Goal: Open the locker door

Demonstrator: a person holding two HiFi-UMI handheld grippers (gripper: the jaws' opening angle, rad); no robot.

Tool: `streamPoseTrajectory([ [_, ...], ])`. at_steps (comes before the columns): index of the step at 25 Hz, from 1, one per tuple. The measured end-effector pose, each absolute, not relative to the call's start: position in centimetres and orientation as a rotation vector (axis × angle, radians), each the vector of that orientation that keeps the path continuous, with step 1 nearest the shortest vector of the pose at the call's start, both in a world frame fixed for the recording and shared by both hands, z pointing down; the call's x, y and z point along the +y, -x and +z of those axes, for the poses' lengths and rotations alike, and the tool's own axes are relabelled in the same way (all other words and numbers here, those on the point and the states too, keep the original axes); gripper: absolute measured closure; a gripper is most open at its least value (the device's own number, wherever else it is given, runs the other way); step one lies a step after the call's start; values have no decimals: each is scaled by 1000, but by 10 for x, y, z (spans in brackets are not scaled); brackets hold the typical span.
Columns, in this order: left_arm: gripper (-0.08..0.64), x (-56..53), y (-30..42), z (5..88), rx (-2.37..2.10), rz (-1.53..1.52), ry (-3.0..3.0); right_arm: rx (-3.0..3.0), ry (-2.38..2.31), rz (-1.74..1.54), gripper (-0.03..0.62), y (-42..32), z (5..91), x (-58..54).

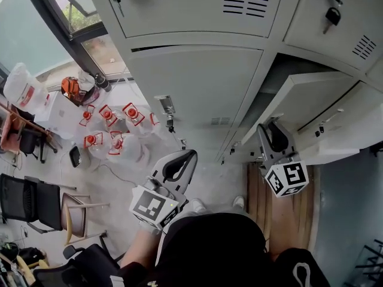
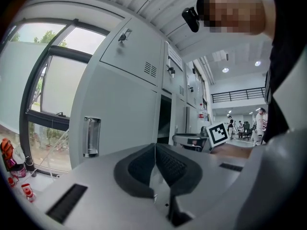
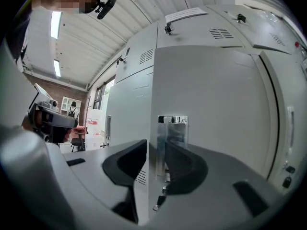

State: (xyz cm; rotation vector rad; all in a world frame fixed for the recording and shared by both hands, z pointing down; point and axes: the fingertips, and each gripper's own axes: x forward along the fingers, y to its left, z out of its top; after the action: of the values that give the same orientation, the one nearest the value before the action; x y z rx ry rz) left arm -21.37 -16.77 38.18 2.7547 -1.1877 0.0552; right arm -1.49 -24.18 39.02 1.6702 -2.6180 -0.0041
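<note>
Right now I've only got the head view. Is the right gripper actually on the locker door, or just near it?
Observer: On it. In the right gripper view the right gripper has the free edge of the locker door between its jaws, one pad on each face, right beside the metal handle plate.
Operator: Left one carrying anything?
Observer: No. In the left gripper view the left gripper has its jaws together with nothing between them.

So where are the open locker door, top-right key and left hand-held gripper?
open locker door [image 1: 302,100]: head view, its flat face.
top-right key [image 1: 333,15]: head view, its dark head.
left hand-held gripper [image 2: 155,147]: left gripper view, between its shut jaw tips.
</note>
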Motion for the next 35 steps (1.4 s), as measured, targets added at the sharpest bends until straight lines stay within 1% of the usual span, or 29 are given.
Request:
streamPoseTrajectory([
  [3,537,-167,207,382,-1152,55,-2771,-2630,-1667,-22,469,11,388,-229],
  [8,537,-162,191,391,-1099,96,-2764,-2689,-1609,-31,470,4,386,-205],
  [15,537,-151,139,383,-1019,84,-2795,-2780,-1467,-38,469,-14,387,-167],
  [24,537,-132,75,377,-889,86,-2849,-2839,-1383,-54,469,-60,385,-115],
  [35,537,-113,9,376,-760,86,-2885,-2813,-1456,-28,448,-126,386,-81],
])
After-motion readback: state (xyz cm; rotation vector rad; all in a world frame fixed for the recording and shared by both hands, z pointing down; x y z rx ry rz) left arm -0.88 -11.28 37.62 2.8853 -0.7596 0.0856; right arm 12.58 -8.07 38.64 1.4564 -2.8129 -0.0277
